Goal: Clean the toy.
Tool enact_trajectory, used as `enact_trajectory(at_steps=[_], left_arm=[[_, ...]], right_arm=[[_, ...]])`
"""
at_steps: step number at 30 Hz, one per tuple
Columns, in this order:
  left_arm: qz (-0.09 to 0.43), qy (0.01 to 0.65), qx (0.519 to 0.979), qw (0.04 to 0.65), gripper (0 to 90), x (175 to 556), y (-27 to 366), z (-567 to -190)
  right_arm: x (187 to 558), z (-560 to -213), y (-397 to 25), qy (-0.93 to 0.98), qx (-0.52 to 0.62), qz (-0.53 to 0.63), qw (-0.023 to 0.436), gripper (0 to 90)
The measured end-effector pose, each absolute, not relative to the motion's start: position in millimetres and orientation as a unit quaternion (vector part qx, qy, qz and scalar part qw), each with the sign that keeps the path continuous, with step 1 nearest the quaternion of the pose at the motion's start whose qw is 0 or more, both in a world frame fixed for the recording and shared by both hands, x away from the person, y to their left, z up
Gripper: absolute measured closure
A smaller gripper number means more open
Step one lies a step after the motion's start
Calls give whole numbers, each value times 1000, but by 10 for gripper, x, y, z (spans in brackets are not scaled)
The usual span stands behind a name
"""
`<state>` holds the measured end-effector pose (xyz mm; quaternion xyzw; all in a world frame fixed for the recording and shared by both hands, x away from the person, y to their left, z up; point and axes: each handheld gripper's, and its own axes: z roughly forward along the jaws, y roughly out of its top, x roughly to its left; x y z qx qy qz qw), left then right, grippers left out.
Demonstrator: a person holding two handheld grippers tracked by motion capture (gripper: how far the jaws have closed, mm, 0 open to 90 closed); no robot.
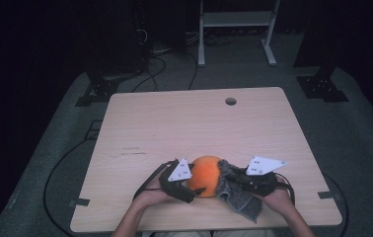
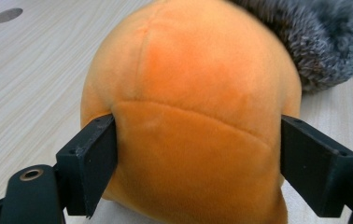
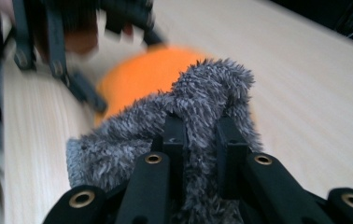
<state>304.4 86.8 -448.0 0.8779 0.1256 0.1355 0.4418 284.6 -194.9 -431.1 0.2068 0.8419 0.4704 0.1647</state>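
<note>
Both forearms are coming in at the bottom of the high view, and right in front of them an orange plush ball (image 1: 205, 175) is sitting on the near part of the wooden table (image 1: 174, 123), about in the middle between the hands. Left gripper (image 1: 190, 188) is squeezing it: in the left gripper view the two black jaws are pressing into the ball's (image 2: 193, 121) sides, one on each flank, denting the fabric a bit along a seam. Right gripper (image 1: 234, 178) is pinching a fuzzy grey cloth (image 1: 239, 192), jaws nearly together with a fold of the cloth (image 3: 202, 107) bunched between them. That cloth is lying against the ball's right side, touching it, and draping down toward the table's near edge. Some tiny dark marks are sitting on the tabletop left of the ball, too small to read. Farther back, a round cable hole (image 1: 231, 101) is showing near the far edge, with black cables (image 1: 160, 69) on the floor beyond.
</note>
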Motion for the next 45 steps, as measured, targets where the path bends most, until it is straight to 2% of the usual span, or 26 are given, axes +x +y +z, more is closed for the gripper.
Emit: enact_trajectory(at_steps=[2, 6, 12, 15, 17, 19, 20, 25, 29, 31, 35, 40, 45], left_arm=[[138, 121, 876, 445, 169, 3034, 848, -4468], [136, 121, 876, 446, 170, 3037, 835, -4458], [148, 90, 882, 438, 173, 2979, 794, -4416], [108, 110, 874, 461, 135, 3027, 859, -4367], [94, 132, 862, 480, 126, 3069, 914, -4340], [80, 162, 862, 474, 84, 3111, 897, -4360], [71, 169, 863, 471, 87, 3119, 876, -4382], [115, 139, 865, 468, 210, 3021, 789, -4364], [131, 85, 872, 463, 224, 2912, 655, -4310], [128, 71, 876, 460, 200, 2899, 671, -4289], [108, 124, 871, 463, 99, 2986, 698, -4330], [129, 107, 865, 473, 235, 2938, 686, -4302], [158, 54, 875, 455, 271, 2831, 561, -4266]], right_arm=[[2859, -4370, -2006, 841, 215, 472, 156, 769], [2860, -4408, -2145, 857, 239, 425, 166, 769], [2861, -4152, -2058, 829, 219, 488, 162, 769], [2843, -4266, -1975, 842, 209, 466, 171, 770], [2813, -4284, -1995, 843, 205, 472, 157, 769], [2778, -4287, -2021, 847, 200, 466, 161, 769], [2773, -4295, -2037, 849, 201, 461, 162, 769], [2737, -4166, -2107, 852, 203, 445, 188, 771], [2671, -3985, -1973, 838, 176, 482, 184, 770], [2674, -4040, -1896, 851, 164, 462, 189, 771], [2661, -4158, -1945, 848, 171, 467, 182, 771], [2649, -4139, -2101, 853, 187, 445, 195, 771], [2549, -3947, -1937, 837, 158, 486, 193, 771]])
